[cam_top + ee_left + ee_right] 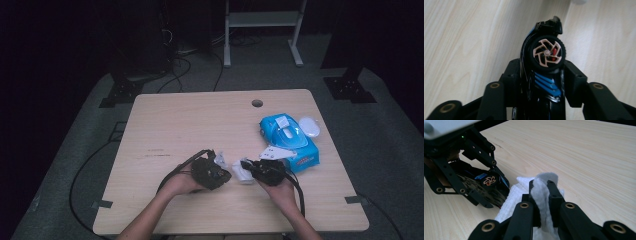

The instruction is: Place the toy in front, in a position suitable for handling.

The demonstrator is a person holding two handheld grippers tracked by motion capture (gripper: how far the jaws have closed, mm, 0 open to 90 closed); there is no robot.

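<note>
Bare table (165, 130) left, wipes pack (290, 142) crowding right

Table (200, 120) was lit evenly from above; everything beyond it was near black. High view was soft and low-res. Car (544, 75) nearest the lens was blurred, gloss glare on its body. Wipe (544, 192) edges were soft.

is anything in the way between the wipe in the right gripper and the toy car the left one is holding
Nothing visible. In the right gripper view the white wipe, pinched in the right gripper, lies right beside the black toy car held by the left gripper, with bare table around them.
</note>
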